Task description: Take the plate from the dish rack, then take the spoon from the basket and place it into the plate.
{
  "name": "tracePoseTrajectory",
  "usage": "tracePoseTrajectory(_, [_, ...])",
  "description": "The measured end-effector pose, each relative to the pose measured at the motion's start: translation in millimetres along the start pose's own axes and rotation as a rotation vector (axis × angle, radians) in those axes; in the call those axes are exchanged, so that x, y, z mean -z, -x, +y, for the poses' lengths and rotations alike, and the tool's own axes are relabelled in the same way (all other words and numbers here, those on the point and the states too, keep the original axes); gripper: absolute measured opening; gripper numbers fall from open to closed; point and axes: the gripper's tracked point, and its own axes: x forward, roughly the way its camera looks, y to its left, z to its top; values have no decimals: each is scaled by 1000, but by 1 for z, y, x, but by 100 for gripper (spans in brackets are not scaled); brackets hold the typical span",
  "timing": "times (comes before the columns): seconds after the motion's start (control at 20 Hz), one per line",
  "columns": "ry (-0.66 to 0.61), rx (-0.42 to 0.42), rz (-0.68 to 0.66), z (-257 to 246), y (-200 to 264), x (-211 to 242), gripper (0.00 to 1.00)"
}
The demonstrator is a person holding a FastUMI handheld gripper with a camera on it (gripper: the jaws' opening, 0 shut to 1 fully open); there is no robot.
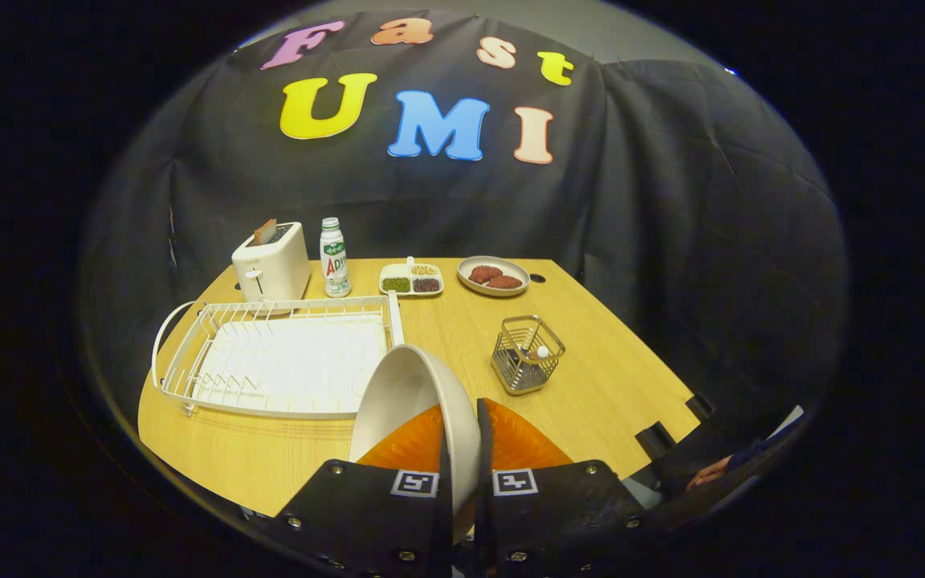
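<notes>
My gripper (462,449) is shut on a beige plate (406,393), pinching its rim between the two orange fingers (523,441). The plate stands on edge, tilted, held above the wooden table just right of the dish rack's near corner. The white wire dish rack (278,357) lies to the left beyond the fingers, with nothing in it. A small metal wire basket (527,355) stands ahead and to the right of the plate; a spoon's white round end (542,352) pokes up inside it.
At the table's far side stand a white toaster (271,262) with toast, a bottle (335,258), a divided dish of beans (411,280) and a plate of reddish food (494,275). A person's hand (711,474) rests by the table's right edge. Bare wood (446,337) lies between rack and basket.
</notes>
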Motion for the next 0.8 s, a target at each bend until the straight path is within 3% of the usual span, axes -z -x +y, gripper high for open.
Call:
tracePoseTrajectory(0.4, [-164,-51,138,4,-20,62,10])
tracePoseTrajectory(0.8, [-325,-160,195,28,-36,84,13])
